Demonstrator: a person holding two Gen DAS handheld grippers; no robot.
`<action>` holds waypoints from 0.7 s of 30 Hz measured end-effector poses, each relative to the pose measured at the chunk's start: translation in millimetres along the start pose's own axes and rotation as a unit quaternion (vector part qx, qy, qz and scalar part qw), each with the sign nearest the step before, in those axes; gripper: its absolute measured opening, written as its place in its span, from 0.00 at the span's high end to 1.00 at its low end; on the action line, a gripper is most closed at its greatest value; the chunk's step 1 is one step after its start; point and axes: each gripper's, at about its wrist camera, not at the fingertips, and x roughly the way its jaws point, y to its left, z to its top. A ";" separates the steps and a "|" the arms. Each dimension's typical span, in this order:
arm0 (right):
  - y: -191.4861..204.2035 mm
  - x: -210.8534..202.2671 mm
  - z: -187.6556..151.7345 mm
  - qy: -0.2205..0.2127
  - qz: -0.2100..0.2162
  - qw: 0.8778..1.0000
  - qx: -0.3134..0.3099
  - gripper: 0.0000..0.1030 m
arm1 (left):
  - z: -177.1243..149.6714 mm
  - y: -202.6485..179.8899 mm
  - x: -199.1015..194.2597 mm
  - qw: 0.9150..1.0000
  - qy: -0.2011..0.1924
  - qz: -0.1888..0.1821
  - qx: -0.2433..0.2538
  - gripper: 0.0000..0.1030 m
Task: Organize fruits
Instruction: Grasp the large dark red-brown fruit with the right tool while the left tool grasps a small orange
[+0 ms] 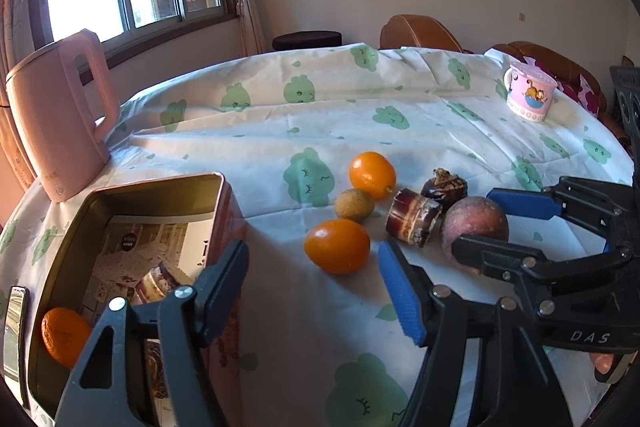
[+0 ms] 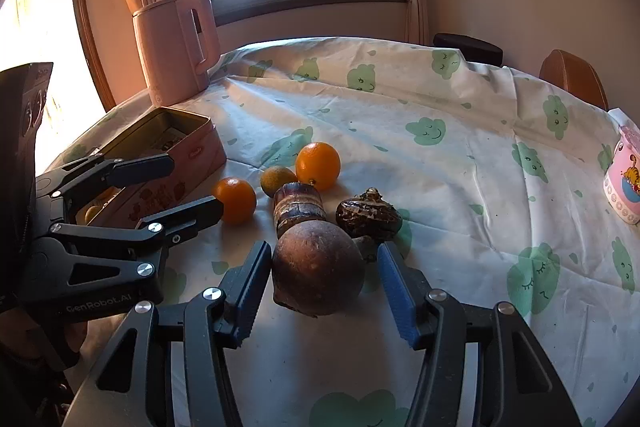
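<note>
Purple round fruit sits between right tool pads, none visibly pressing. Left tool released, straddling tin wall near tabletop edge; far side bare.

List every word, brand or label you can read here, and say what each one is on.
"DAS": white letters on the black body of the right gripper, seen from the left wrist.
"GenRobot.AI": on the body of the left gripper, seen from the right wrist.
Pink kettle: small print near its base, too blurred to read.
Pink tin box: small red mark on its side and printed paper inside, unreadable.
Cartoon mug: pictures only.
</note>
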 end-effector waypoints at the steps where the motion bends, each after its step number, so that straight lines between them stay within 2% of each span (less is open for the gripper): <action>1: 0.0 0.5 0.2 0.001 0.004 1.000 0.000 0.49 | 0.7 -4.0 3.8 1.000 0.009 -0.002 0.010 0.38; 5: 0.0 3.7 0.6 0.009 0.021 1.000 0.001 0.51 | 5.4 -11.2 15.2 0.999 0.028 -0.003 0.020 0.42; 6: -0.3 3.1 0.3 0.007 0.020 1.000 0.002 0.51 | 6.8 -12.1 18.3 0.999 0.033 -0.003 0.023 0.47; 9: -3.4 0.5 -0.3 0.001 0.007 1.000 0.010 0.51 | 10.8 -14.0 24.3 0.999 0.036 0.009 0.028 0.49; 10: -4.7 -1.2 -0.5 -0.003 0.005 1.000 0.013 0.52 | 11.2 -14.7 24.8 0.999 0.036 0.009 0.029 0.60; 11: -5.9 -3.3 -0.7 -0.008 0.006 1.000 0.017 0.52 | 11.2 -15.5 25.8 0.999 0.039 0.005 0.031 0.62; 21: -15.9 -17.1 -1.5 -0.045 -0.020 0.998 0.042 0.52 | 6.6 -19.8 9.2 0.999 0.011 -0.008 0.035 0.63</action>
